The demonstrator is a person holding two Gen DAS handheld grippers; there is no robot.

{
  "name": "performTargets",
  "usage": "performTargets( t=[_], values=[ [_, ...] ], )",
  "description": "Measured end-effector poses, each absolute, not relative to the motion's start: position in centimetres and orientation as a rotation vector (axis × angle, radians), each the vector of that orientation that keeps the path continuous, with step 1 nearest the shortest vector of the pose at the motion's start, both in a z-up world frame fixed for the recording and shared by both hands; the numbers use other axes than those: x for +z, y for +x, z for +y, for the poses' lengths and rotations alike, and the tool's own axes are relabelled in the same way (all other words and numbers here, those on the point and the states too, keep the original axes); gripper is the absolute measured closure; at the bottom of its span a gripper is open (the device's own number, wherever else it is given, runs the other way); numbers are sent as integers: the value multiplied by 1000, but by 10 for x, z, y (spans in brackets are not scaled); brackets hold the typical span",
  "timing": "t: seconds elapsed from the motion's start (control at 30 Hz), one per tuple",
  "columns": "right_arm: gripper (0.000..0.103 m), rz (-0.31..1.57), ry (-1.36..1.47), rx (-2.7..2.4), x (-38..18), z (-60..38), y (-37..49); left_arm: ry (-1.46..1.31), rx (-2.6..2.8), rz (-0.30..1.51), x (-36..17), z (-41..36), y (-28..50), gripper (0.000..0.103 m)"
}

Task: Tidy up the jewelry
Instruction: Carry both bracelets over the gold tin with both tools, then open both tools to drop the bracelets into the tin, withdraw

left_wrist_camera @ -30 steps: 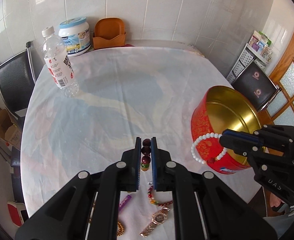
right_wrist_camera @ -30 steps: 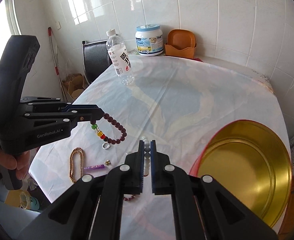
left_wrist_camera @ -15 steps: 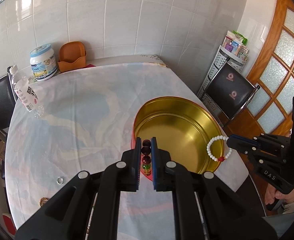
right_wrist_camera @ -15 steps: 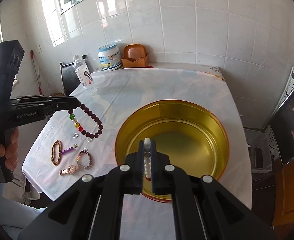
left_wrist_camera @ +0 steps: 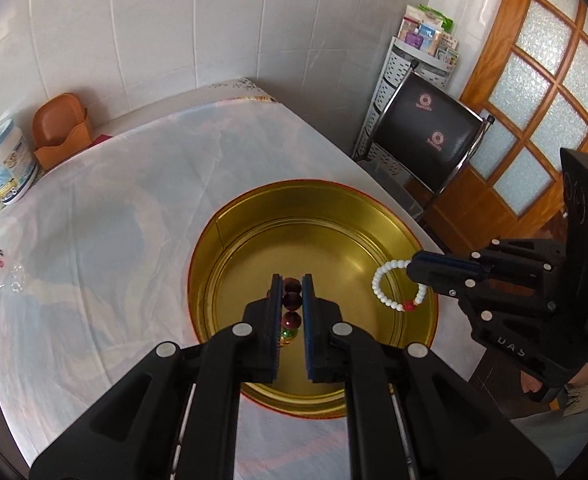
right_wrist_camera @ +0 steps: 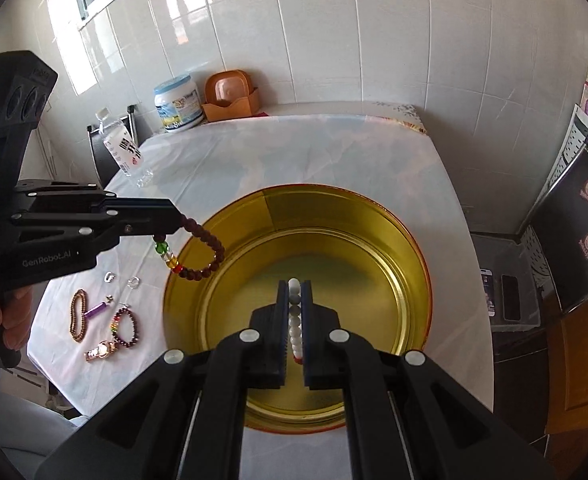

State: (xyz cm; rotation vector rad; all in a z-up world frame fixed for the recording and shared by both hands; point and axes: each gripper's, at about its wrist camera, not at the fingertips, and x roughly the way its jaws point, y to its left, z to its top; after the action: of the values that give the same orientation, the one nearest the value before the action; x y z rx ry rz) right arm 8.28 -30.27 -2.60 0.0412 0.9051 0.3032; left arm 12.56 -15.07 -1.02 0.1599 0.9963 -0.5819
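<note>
Now, step: drop-off over gold tin (left_wrist_camera: 214, 248), frame centre.
Left gripper (left_wrist_camera: 292, 286): clamped on dark bead bracelet (right_wrist_camera: 202, 248).
Right gripper (right_wrist_camera: 294, 292): clamped on white bead bracelet (left_wrist_camera: 385, 290).
Next: likely release both into tin.

We read "GenRobot.AI" on the left gripper (right_wrist_camera: 176, 220) body and "DAS" on the right gripper (left_wrist_camera: 411, 270) body.

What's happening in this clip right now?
A person holds a gripper in each hand over a round gold tin on the table. The left gripper is shut on a dark red bead bracelet, the right gripper on a white bead bracelet. Neither has been dropped in. A watch and other pieces lie on the tablecloth.
</note>
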Motion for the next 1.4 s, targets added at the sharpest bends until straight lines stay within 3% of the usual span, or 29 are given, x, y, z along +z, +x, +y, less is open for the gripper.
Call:
performTargets(
  t=[0.27,0.53,1.27,1.3,1.33,1.37,1.4],
  values=[
    [96,1091,37,309,-80,-302,143,243,-662,1200,-90,-178,177,93],
    [96,1250,-10,390,-113,-298,147,289,-679,1286,-125,-179,176,93],
    [96,1257,-92,465,-106,-294,142,312,-628,1272,-119,-172,170,93],
    [90,1248,-105,461,-104,-294,141,326,-621,1256,-115,-172,170,91],
    [66,1243,-111,456,-102,-294,140,328,-619,1242,-112,-171,170,87],
    [50,1236,-116,449,-100,-296,139,318,-619,1230,-107,-169,170,68],
    [22,1218,-122,439,-97,-296,138,306,-613,1220,-103,-166,170,39]
  ],
)
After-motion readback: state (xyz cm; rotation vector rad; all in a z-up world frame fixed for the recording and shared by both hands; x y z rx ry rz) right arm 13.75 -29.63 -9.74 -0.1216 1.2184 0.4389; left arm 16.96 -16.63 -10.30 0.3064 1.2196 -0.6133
